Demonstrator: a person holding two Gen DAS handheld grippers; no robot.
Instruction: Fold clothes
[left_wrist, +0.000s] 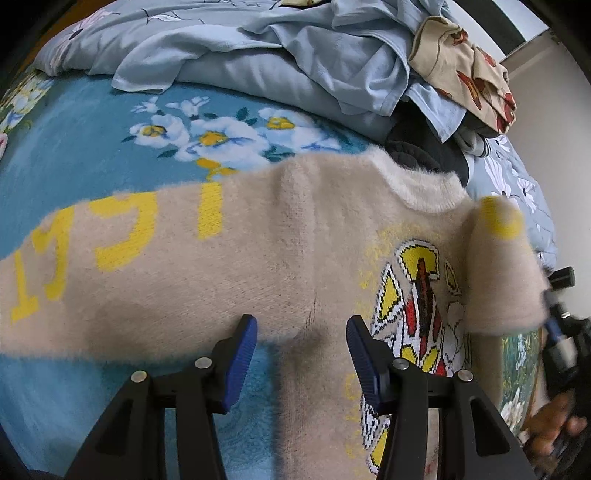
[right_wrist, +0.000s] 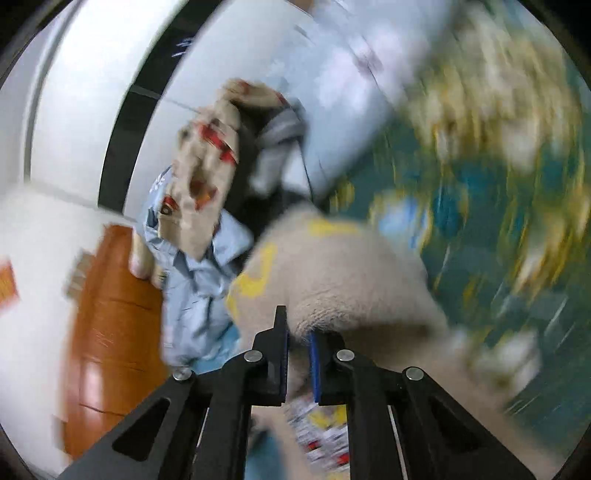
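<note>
A fuzzy beige sweater (left_wrist: 258, 258) with yellow letters and a red, yellow and black picture lies flat on the blue floral blanket (left_wrist: 92, 155). Its one sleeve stretches to the left. My left gripper (left_wrist: 301, 332) is open, just above the sweater's body near the armpit. My right gripper (right_wrist: 299, 339) is shut on the other beige sleeve (right_wrist: 332, 280) and holds it lifted. That sleeve (left_wrist: 502, 266) hangs over the sweater's right side in the left wrist view, with the right gripper (left_wrist: 557, 317) behind it. The right wrist view is blurred.
A heap of light blue clothes (left_wrist: 295, 48), a cream cloth with red print (left_wrist: 469, 74) and dark garments (left_wrist: 428, 147) lie at the back of the bed. An orange wooden surface (right_wrist: 110, 325) and white wall (right_wrist: 74, 110) show in the right wrist view.
</note>
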